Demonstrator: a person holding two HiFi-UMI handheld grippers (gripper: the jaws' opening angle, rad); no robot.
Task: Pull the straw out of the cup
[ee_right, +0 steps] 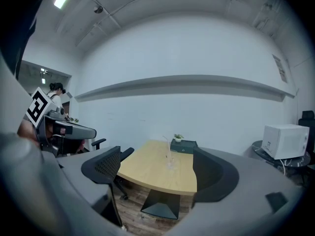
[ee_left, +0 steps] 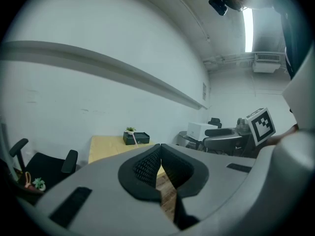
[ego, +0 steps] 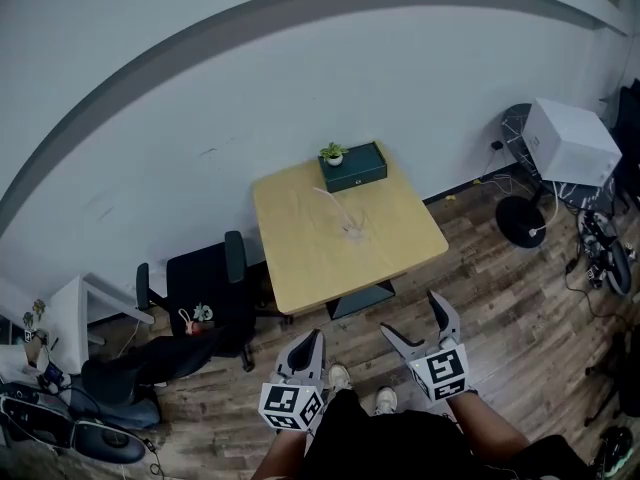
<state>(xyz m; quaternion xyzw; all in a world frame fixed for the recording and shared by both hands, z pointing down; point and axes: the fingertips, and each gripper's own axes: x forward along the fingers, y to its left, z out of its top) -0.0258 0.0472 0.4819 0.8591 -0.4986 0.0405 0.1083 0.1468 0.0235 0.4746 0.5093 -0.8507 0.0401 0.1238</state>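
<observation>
A clear cup [ego: 353, 230] with a thin pale straw [ego: 335, 206] leaning up to the left stands in the middle of the wooden table [ego: 300, 258]. In the right gripper view the cup [ee_right: 171, 164] and straw [ee_right: 167, 149] show far ahead between the jaws. Both grippers hang well short of the table, over the floor. My left gripper [ego: 306, 346] is shut on nothing, its pads [ee_left: 145, 166] meeting at the tips. My right gripper [ego: 413, 318] is open and empty. In the left gripper view only the straw's top [ee_left: 134, 139] peeks above the jaw.
A dark green box [ego: 353, 167] with a small potted plant [ego: 333, 153] sits at the table's far edge. A black office chair [ego: 205, 288] stands left of the table. A white box [ego: 570, 140] and cables lie at the right. The person's shoes [ego: 340, 376] show below.
</observation>
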